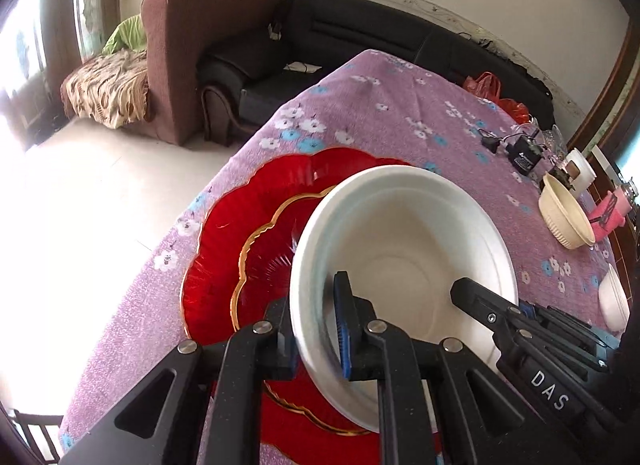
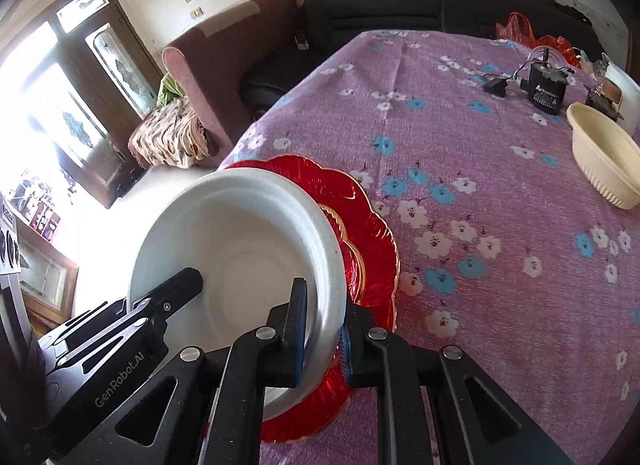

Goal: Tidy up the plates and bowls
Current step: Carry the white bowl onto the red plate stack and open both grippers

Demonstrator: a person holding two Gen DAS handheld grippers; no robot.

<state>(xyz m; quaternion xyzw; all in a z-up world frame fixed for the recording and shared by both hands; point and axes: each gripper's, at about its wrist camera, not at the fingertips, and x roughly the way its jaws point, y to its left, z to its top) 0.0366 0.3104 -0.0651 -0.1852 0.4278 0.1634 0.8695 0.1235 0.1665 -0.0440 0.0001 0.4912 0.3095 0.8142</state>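
Observation:
A white bowl (image 1: 404, 249) is held over two stacked red glass plates with gold rims (image 1: 248, 225) on the purple flowered tablecloth. My left gripper (image 1: 316, 345) is shut on the bowl's left rim. My right gripper (image 2: 322, 339) is shut on the bowl's right rim (image 2: 320, 249); its fingers also show at the right in the left wrist view (image 1: 480, 301). The red plates (image 2: 360, 205) lie under and beside the bowl. A cream ribbed bowl (image 1: 566, 213) (image 2: 604, 157) stands far right. Another white dish (image 1: 612, 297) sits at the right edge.
The table's left edge (image 1: 224, 177) drops to the floor beside the plates. A black charger and cables (image 2: 544, 85), a white cup (image 1: 580, 169), a pink object (image 1: 608, 213) and a red bag (image 2: 532, 33) lie at the far right. Sofas (image 1: 224, 49) stand behind.

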